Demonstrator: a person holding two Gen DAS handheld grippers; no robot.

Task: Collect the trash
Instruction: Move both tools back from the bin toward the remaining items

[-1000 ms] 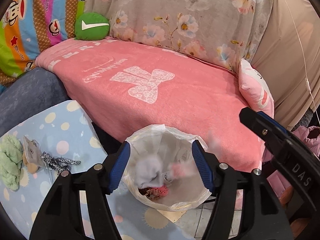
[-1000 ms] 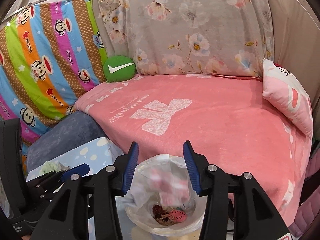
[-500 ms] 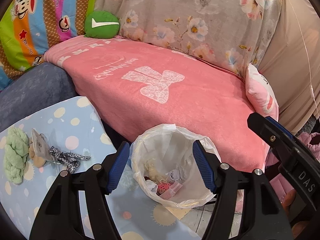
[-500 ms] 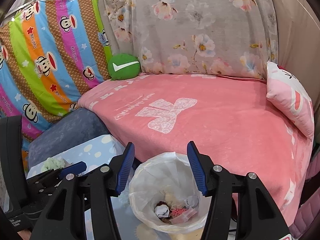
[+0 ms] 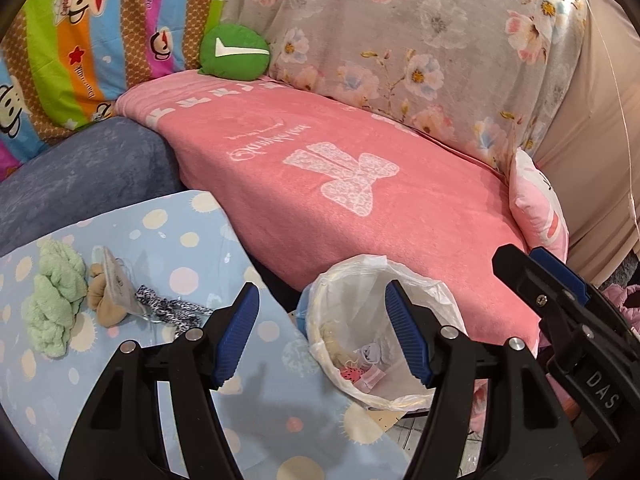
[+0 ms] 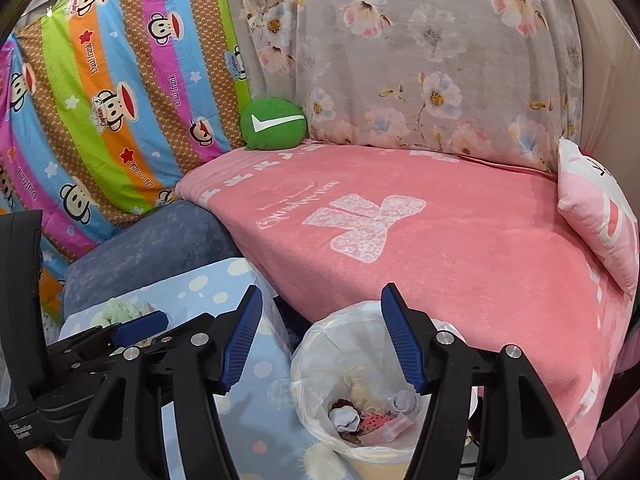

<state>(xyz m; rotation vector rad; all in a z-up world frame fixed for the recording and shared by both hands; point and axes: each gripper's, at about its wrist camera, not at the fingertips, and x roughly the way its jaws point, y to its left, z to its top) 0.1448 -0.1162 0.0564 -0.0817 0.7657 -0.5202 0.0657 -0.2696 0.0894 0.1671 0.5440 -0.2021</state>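
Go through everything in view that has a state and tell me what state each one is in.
Left hand-held gripper: open, empty.
Right hand-held gripper: open, empty, above the bin.
Trash bin: upright, lined with a bag, scraps at the bottom.
Green fluffy cloth: bunched on the dotted table, not collected.
Black-and-white string: loose on the table.
Pink blanket: spread flat.

pink blanket [image 5: 360,184], green round cushion [image 5: 234,56], floral sheet [image 6: 420,60]

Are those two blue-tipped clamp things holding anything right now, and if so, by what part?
Nothing is held. The left gripper and right gripper are both open and empty above the lined trash bin.
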